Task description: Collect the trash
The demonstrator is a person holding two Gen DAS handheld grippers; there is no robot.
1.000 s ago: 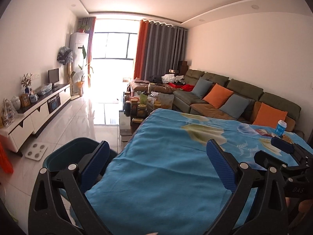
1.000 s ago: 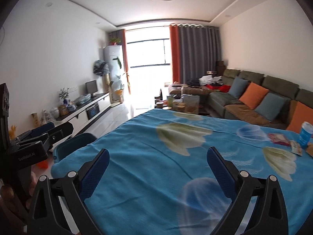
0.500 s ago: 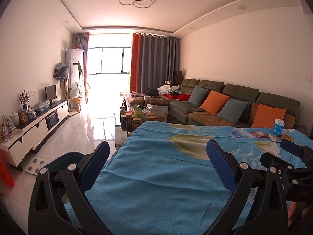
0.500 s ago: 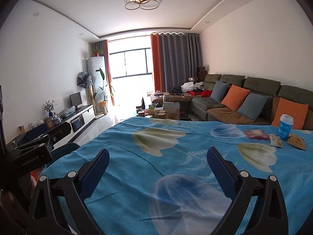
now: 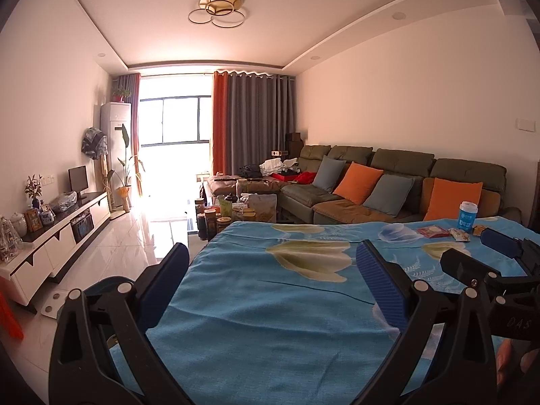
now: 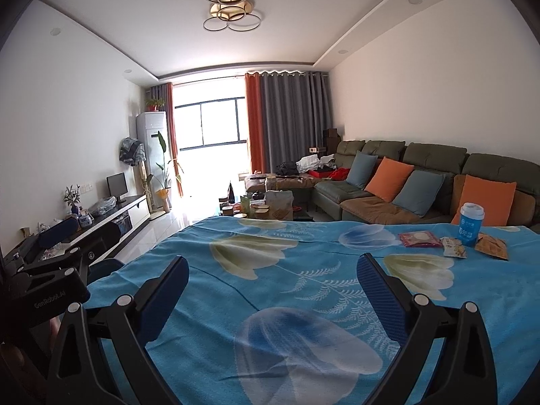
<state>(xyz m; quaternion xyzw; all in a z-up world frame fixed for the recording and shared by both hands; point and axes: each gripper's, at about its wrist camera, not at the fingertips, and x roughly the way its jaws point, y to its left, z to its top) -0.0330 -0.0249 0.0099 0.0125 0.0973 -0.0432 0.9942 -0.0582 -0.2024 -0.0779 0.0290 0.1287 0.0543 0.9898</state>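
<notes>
**Two open grippers over the blue tablecloth, trash at the far right**

The left gripper [image 5: 270, 280] has its two blue-padded fingers [image 5: 378, 283] spread wide apart with nothing between them, held above the near part of the tablecloth [image 5: 270, 303]. The right gripper [image 6: 271, 290] is the same: two fingers [image 6: 379, 290] wide apart, empty, over the cloth's printed flowers. Each gripper shows at the edge of the other's view, so the two sit side by side.

The cloth is blue with pale tulip and fern prints and covers the whole table top. The trash lies well apart from both grippers, at the far right end. It counts four pieces: one blue cup [image 6: 471, 223] with a white lid, standing upright; one red wrapper [image 6: 419, 239] lying flat to the cup's left; one small pale wrapper [image 6: 454, 251] just in front of the cup; and one orange wrapper [image 6: 492, 247] to the cup's right, close against it.

Below the table's left edge sits one dark teal bin [image 5: 101, 287], partly hidden behind the left gripper.

Beyond the table is a green sofa [image 6: 432, 162] with four cushions, two orange and two grey-blue. One low coffee table [image 5: 233, 209] crowded with jars stands before it.
</notes>
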